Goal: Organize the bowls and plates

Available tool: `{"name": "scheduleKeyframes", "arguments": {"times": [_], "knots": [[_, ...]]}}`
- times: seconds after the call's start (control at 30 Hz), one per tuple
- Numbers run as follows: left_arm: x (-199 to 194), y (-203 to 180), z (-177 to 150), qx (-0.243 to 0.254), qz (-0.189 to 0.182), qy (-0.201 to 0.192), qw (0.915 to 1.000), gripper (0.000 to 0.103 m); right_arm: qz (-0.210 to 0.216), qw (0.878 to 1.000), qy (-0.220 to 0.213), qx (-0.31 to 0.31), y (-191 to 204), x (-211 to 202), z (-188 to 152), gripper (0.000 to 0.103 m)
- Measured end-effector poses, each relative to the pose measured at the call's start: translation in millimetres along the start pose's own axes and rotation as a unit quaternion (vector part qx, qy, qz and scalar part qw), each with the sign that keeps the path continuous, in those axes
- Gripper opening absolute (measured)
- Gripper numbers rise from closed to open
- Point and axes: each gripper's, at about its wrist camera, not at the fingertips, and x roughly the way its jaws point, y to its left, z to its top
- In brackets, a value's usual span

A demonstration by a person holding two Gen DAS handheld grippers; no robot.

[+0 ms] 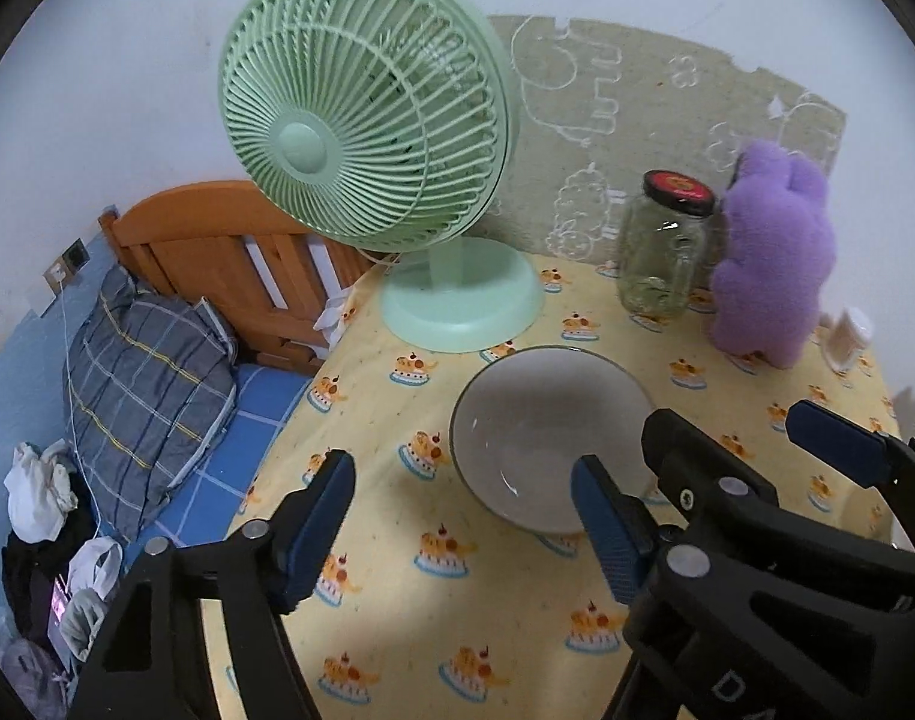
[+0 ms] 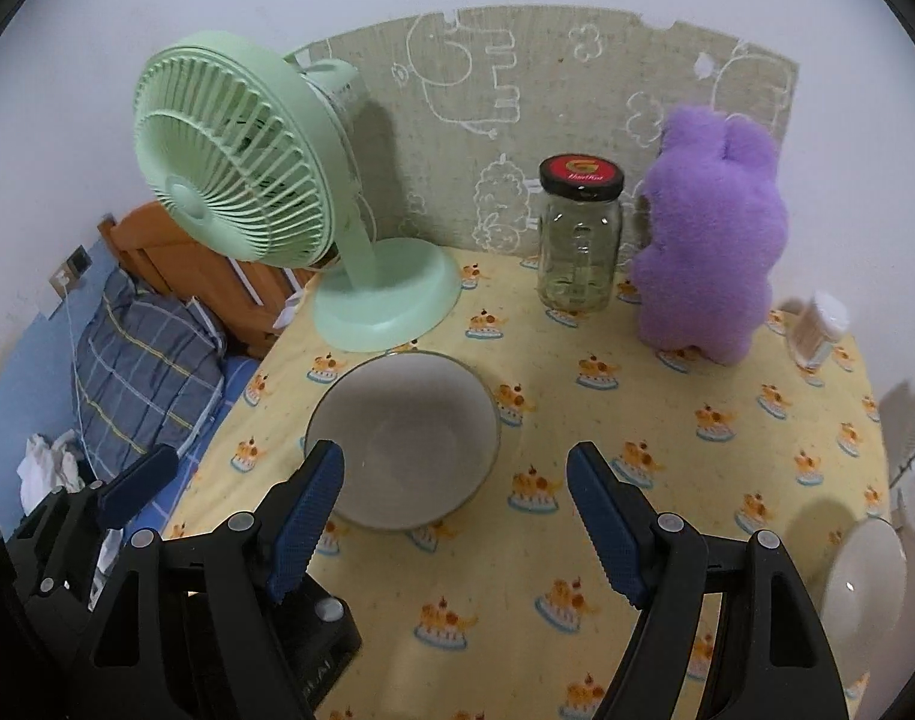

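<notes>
Hovering over the worktop [image 2: 667, 450], both grippers have their jaws apart with nothing between them. The left gripper [image 1: 463, 531] sits just left of the grey bowl [image 1: 550, 438], its right-hand pad in front of the near rim; the right gripper [image 2: 456, 516] hangs to the bowl's right. A second white dish [image 2: 865, 576] lies at the worktop's right edge, well apart from the bowl.

Several risks follow. The two grippers are crowded together — the right one's body shows just beside the left one's pad, so a converging reach could knock them against each other. A smooth, curved rim pinched off-centre may slip or tip the bowl. The green fan [image 1: 367, 114] stands just behind the bowl, and the glass jar [image 2: 580, 234] and purple plush toy [image 2: 709, 240] are near — a careless lift or sweep could topple them.
</notes>
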Motion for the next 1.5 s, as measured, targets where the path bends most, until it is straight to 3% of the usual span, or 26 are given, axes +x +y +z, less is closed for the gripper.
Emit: {"name": "scheduleKeyframes", "arguments": {"times": [0.27, 0.4, 0.43, 0.47, 0.83, 1.5], "knots": [[46, -2, 8, -0.006, 0.006, 0.021, 0.9997, 0.061, -0.003, 1.0, 0.015, 0.005, -8, 49, 11, 0.073], [66, -3, 8, -0.012, -0.001, 0.034, 0.9993, 0.053, 0.009, 1.0, 0.027, 0.011, -10, 73, 13, 0.063], [70, -4, 7, -0.01, 0.003, 0.037, 0.9993, 0.045, 0.008, 0.999, 0.032, 0.013, -11, 79, 14, 0.055], [75, -4, 7, -0.009, 0.006, 0.04, 0.9991, 0.043, 0.004, 0.999, 0.037, 0.011, -10, 82, 13, 0.051], [107, -4, 7, -0.016, -0.012, 0.073, 0.9972, 0.034, 0.003, 0.998, 0.057, 0.018, -13, 115, 11, 0.031], [83, -18, -1, -0.002, -0.028, 0.097, 0.9949, 0.034, -0.004, 0.997, 0.069, 0.037, -26, 86, -2, 0.031]]}}
